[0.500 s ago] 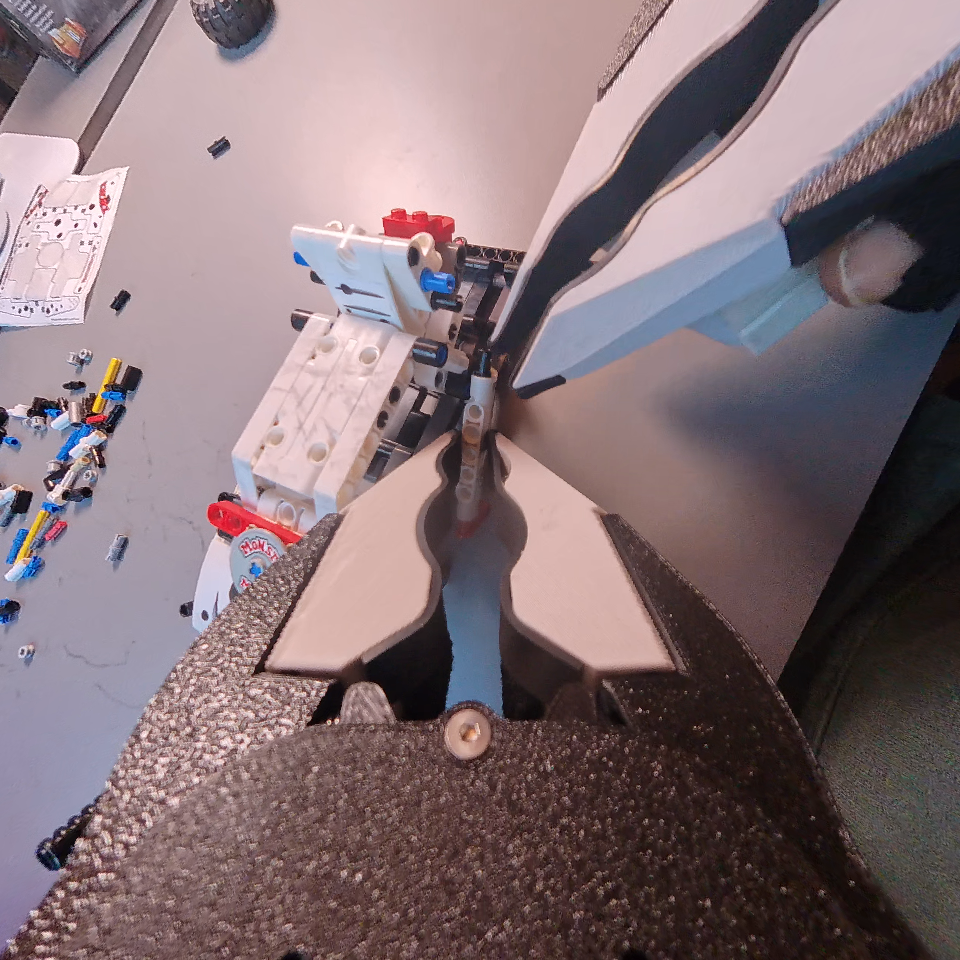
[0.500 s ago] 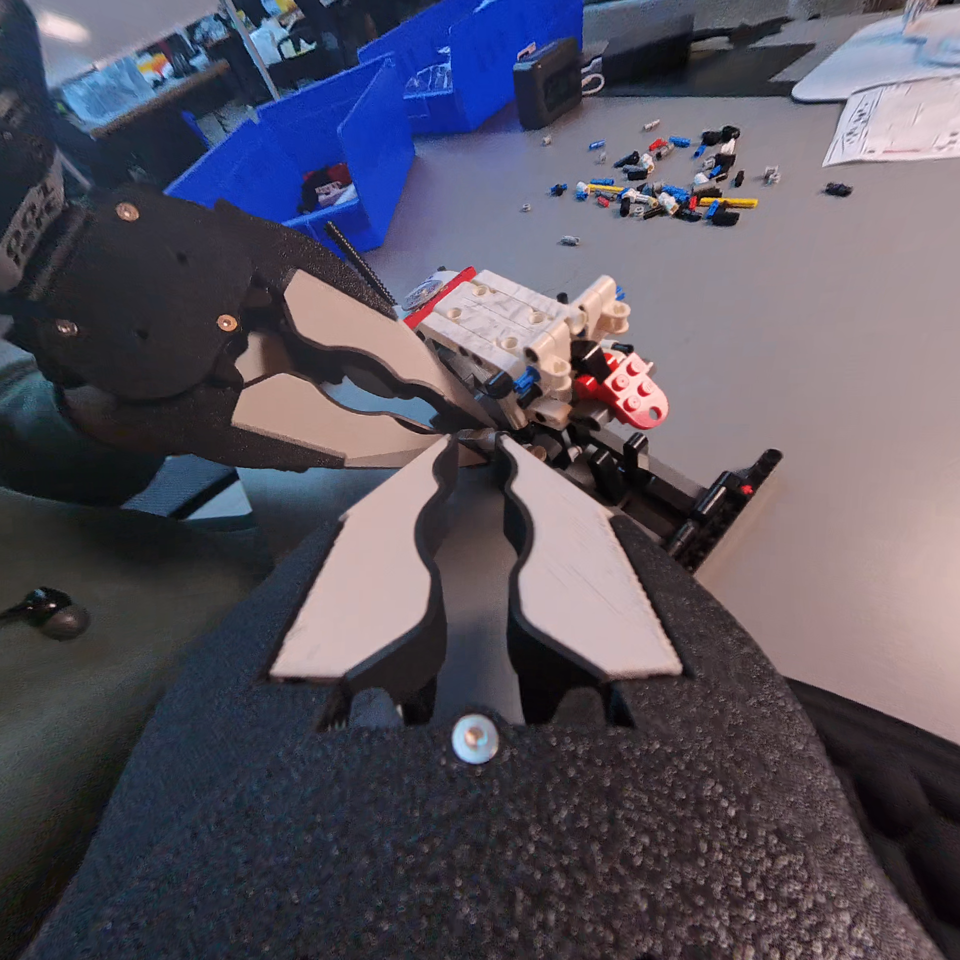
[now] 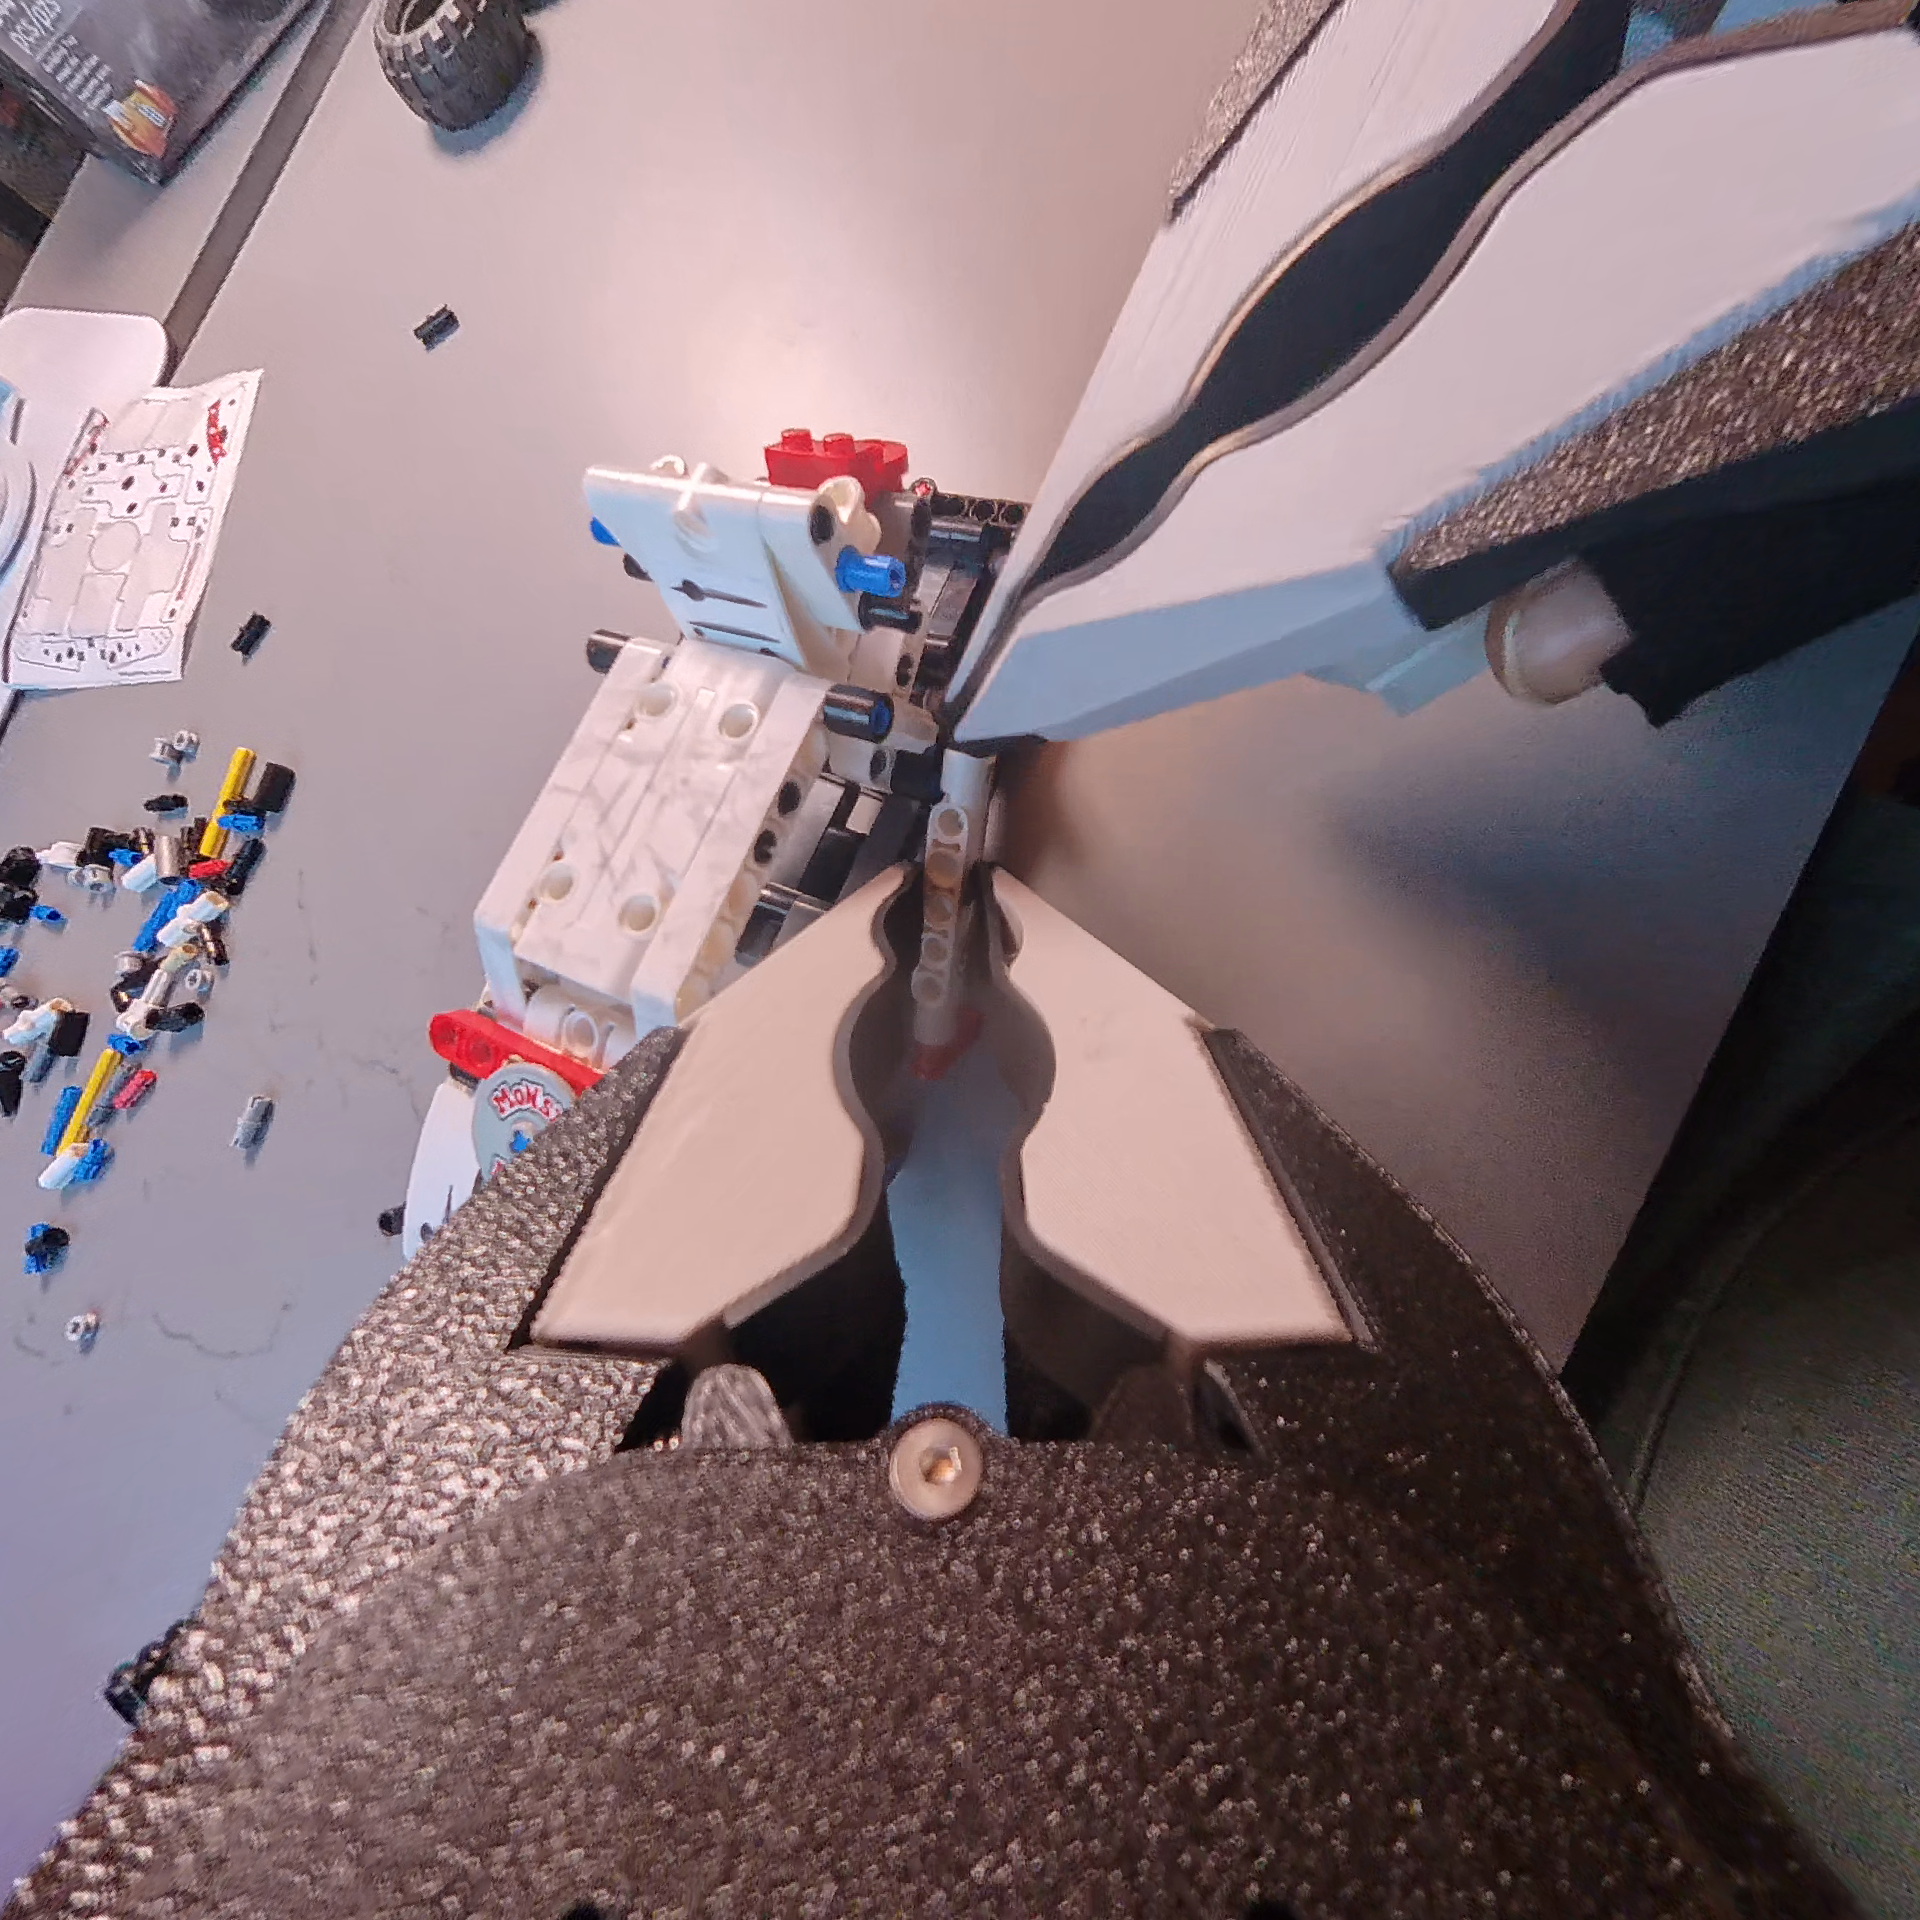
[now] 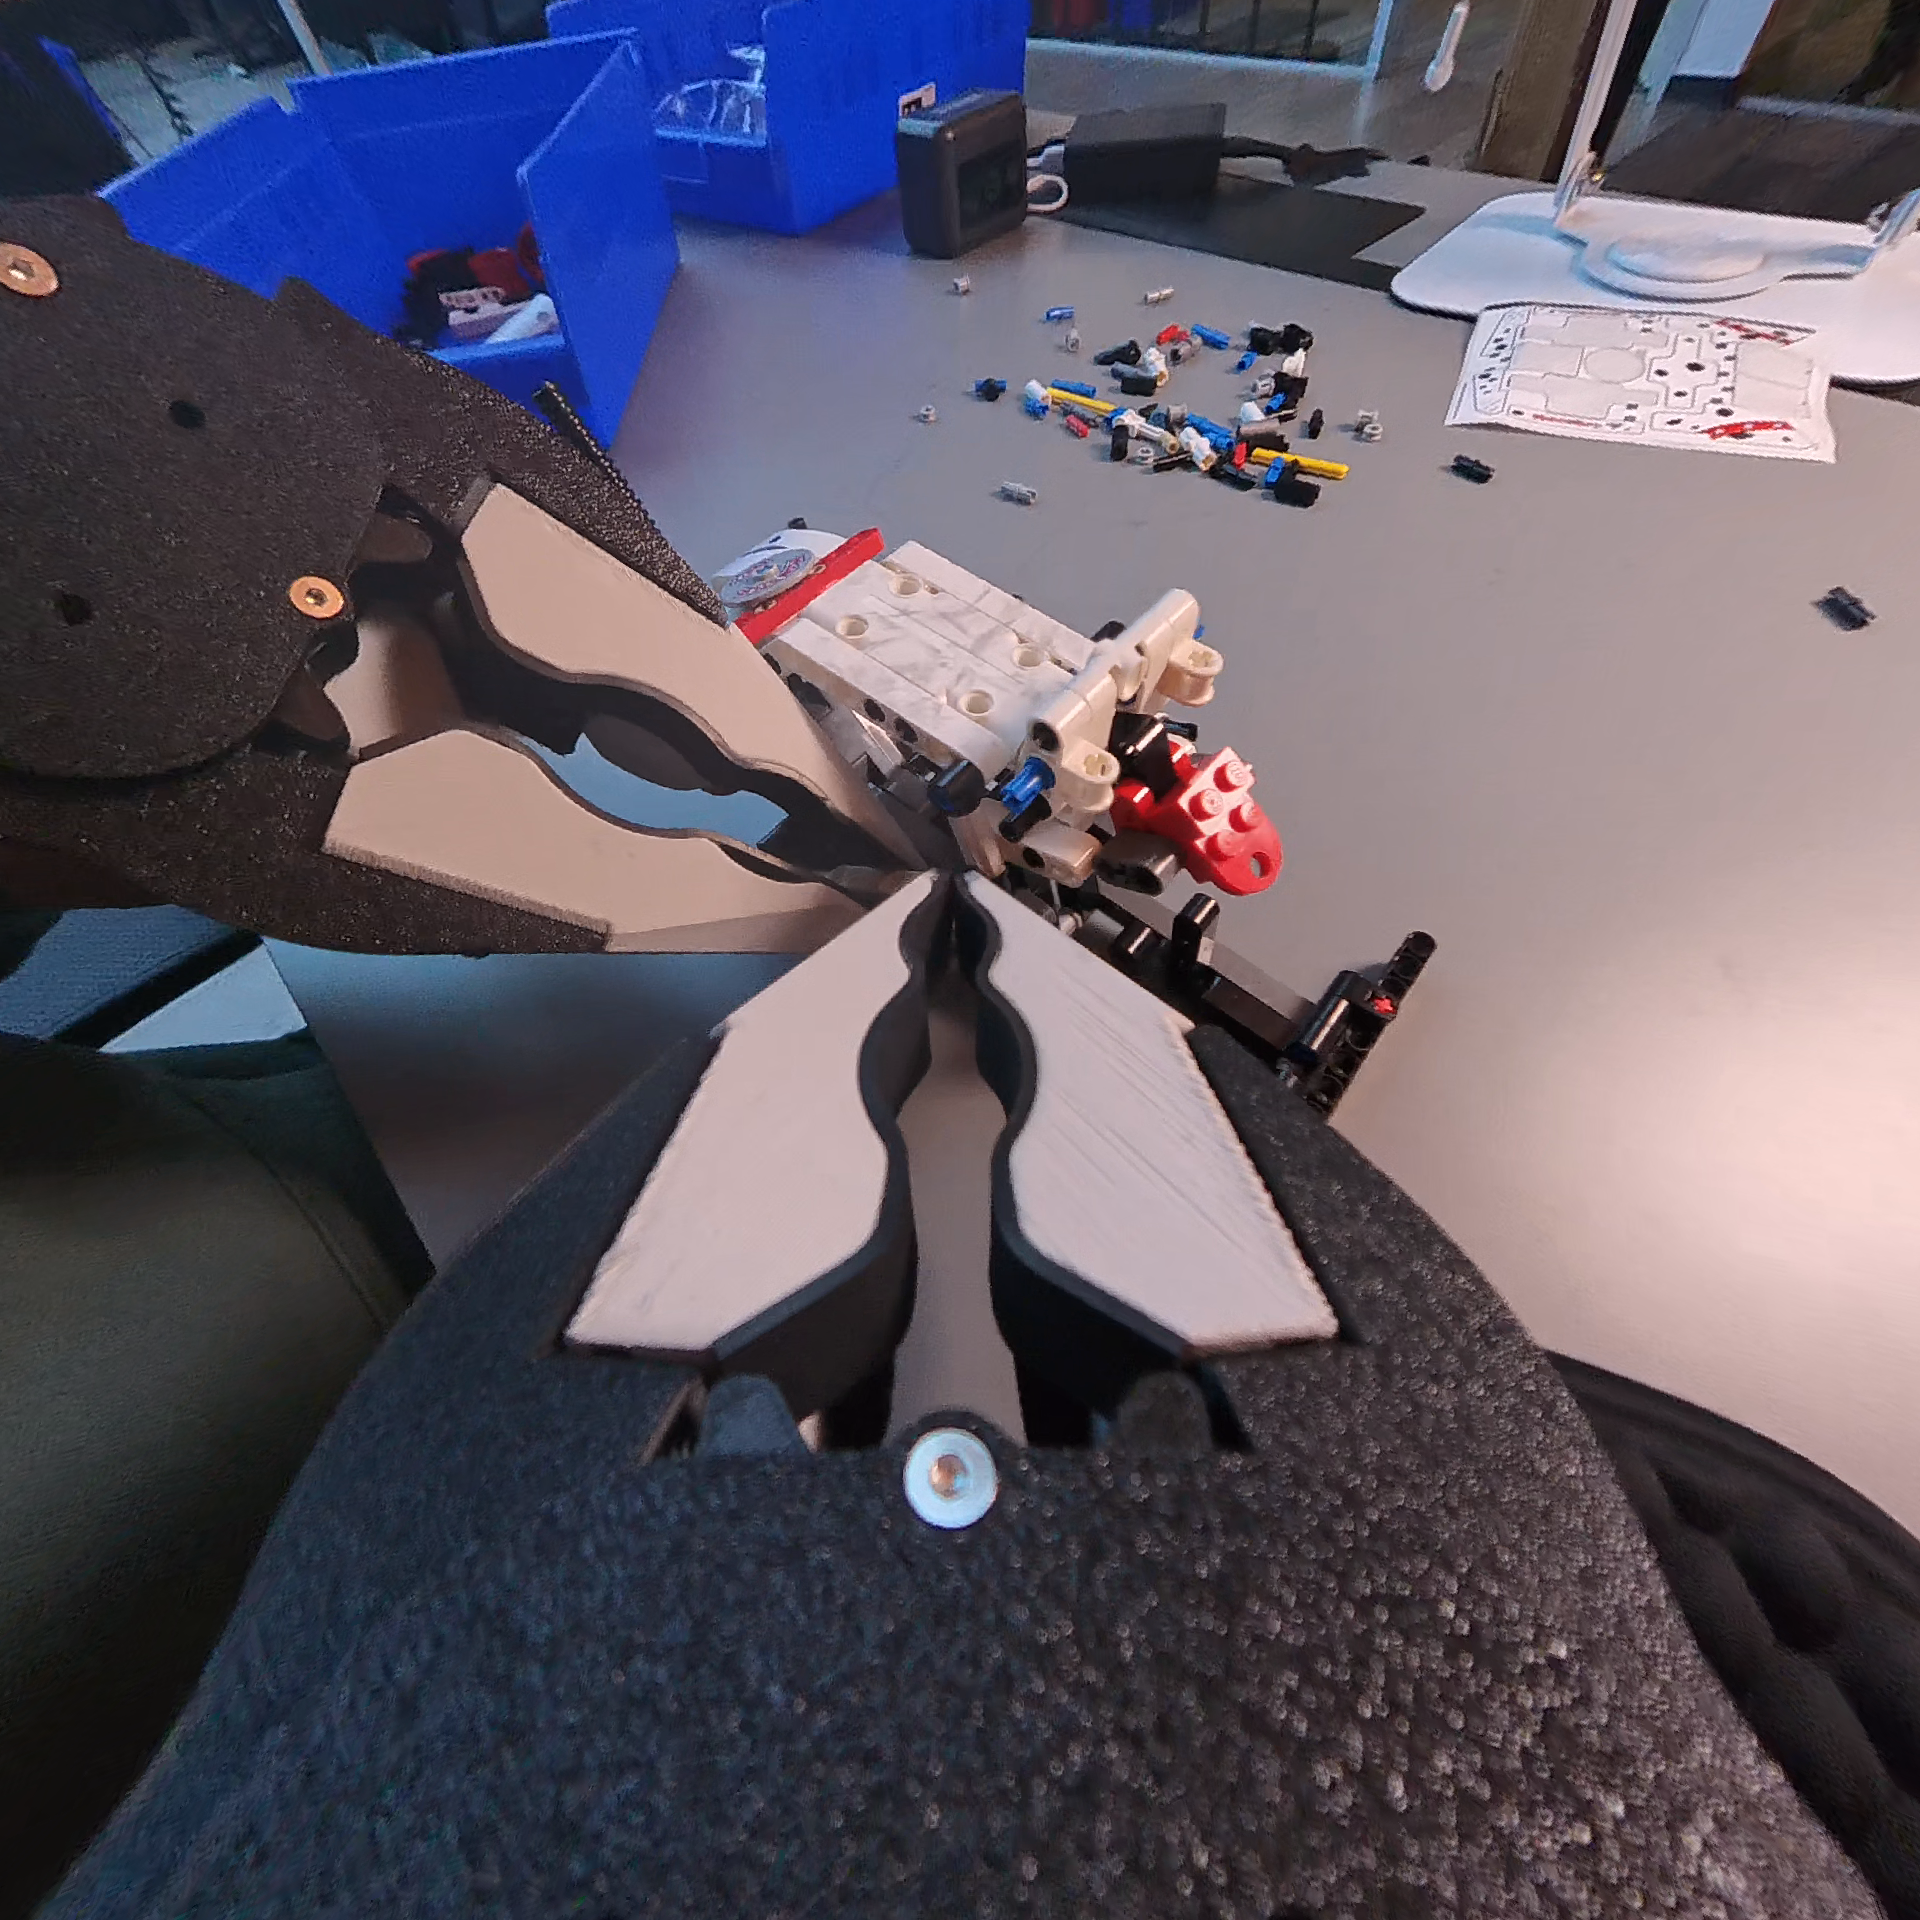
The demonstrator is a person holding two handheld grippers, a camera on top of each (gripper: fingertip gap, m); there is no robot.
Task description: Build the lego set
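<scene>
Lego model [image 3: 665,831], white panels over a black frame with a red brick at its far end, lies on the grey table [image 3: 1351,935] close to the near edge; the left gripper [image 3: 948,883] has its fingers clamped on a thin white beam [image 3: 951,831] at the model's side; the right gripper [image 4: 951,883] meets it from the other side, fingertips drawn nearly together at the same spot, though I cannot tell whether they pinch any piece; a fingertip of the person's hand [image 3: 1553,634] shows behind that tool; beyond the model lies a scatter of loose pieces [image 4: 1195,405] in blue, black, yellow and white, well apart from it, with a printed sheet [image 4: 1642,384] and a white stand base [image 4: 1662,249] farther off; blue bins [image 4: 499,208] stand at the far left, a black tyre [image 3: 457,52] and a box [image 3: 135,83] near the far edge; bare tabletop lies open to the right of the model; the near edge drops to a dark seat [image 4: 156,1299].
</scene>
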